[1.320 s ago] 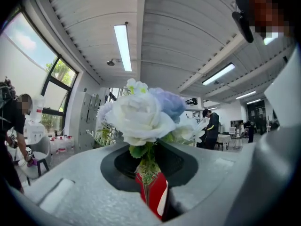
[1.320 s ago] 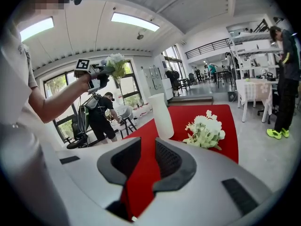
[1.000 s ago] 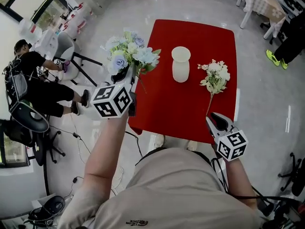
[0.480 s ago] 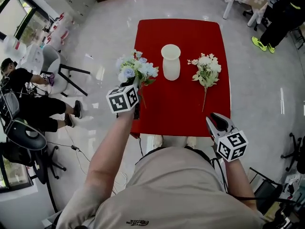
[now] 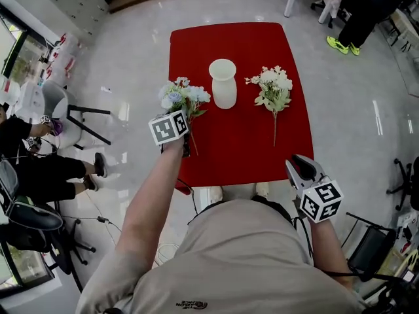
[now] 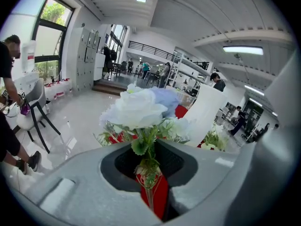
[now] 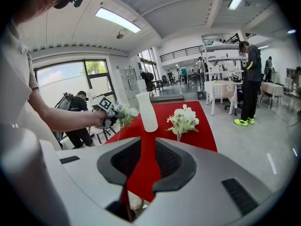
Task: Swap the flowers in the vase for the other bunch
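A white vase [image 5: 223, 84] stands empty at the middle of the red table [image 5: 249, 142]. To its right a white-flower bunch [image 5: 272, 87] lies flat on the cloth, stem toward me. My left gripper [image 5: 184, 124] is shut on the stem of a blue-and-white bunch [image 5: 183, 97], low over the table's left edge beside the vase. The left gripper view shows that stem pinched between the jaws [image 6: 150, 173], with the blooms [image 6: 141, 109] upright ahead. My right gripper [image 5: 300, 165] hovers off the near right corner, its jaws a narrow slit apart and holding nothing [image 7: 146, 140].
A seated person [image 5: 39, 169] and chairs [image 5: 62, 103] are on the floor to the left. Another person [image 5: 357, 5] stands by a white table at the back right. An office chair [image 5: 366, 247] is close behind my right arm.
My left gripper has come down with the blue-and-white bunch, from above the floor to the table's left edge. The right gripper has barely shifted.
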A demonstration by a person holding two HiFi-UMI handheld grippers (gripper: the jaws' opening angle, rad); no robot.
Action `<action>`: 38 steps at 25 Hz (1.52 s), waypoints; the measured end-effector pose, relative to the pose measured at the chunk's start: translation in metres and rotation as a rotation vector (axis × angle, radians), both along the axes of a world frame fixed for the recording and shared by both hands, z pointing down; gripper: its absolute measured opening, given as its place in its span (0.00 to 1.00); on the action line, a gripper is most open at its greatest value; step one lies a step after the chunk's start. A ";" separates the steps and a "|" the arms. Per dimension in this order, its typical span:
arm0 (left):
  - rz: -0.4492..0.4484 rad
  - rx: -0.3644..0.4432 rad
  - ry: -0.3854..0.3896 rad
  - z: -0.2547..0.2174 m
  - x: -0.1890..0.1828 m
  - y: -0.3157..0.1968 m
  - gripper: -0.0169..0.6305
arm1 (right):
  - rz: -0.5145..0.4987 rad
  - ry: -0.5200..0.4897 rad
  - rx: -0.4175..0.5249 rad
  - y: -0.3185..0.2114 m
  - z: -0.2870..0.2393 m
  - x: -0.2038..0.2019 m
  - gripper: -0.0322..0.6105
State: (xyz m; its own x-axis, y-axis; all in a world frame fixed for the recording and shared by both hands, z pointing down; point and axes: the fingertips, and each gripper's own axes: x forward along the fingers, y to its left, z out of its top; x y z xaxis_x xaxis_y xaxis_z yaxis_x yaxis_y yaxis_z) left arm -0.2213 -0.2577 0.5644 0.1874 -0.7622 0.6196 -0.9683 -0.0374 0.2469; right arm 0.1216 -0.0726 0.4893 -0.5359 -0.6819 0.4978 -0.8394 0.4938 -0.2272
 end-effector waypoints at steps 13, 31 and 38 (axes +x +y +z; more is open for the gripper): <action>0.024 -0.051 0.049 0.045 -0.003 -0.021 0.20 | 0.085 0.020 -0.022 0.021 -0.001 -0.012 0.21; 0.040 0.041 0.182 0.024 -0.001 -0.010 0.34 | 0.027 0.045 -0.014 0.019 -0.002 -0.048 0.21; 0.065 0.104 0.198 -0.007 -0.004 0.009 0.34 | -0.001 0.034 -0.005 0.019 -0.002 -0.064 0.21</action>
